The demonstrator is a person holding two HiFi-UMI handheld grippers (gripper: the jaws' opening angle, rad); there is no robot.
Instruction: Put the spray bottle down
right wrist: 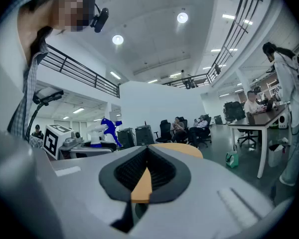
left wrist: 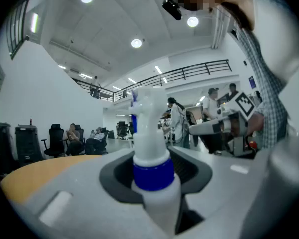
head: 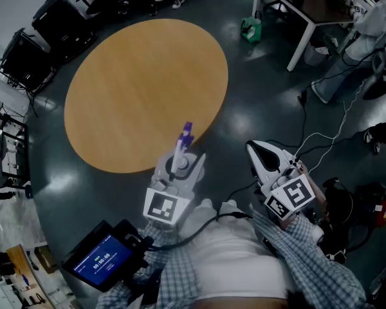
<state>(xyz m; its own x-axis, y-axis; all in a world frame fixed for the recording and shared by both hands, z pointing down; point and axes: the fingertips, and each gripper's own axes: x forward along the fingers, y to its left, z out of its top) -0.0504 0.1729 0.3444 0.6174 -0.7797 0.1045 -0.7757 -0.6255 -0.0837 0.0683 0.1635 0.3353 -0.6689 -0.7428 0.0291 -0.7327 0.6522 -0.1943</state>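
A white spray bottle [head: 182, 148] with a blue collar and purple nozzle stands upright between the jaws of my left gripper [head: 179, 165], which is shut on its body. In the left gripper view the spray bottle [left wrist: 152, 153] fills the gap of the left gripper [left wrist: 154, 178]. The bottle hangs over the near edge of the round wooden table [head: 141, 89]. My right gripper [head: 258, 153] is held off to the right over the floor, shut with nothing in it [right wrist: 145, 171]. The right gripper view also shows the bottle [right wrist: 108, 128] at the left.
Black cases [head: 45, 37] stand beyond the table at the upper left. A white-legged desk [head: 302, 18] and a green object [head: 251, 29] are at the upper right. Cables [head: 321, 140] lie on the floor to the right. A lit screen [head: 103, 257] sits at the lower left.
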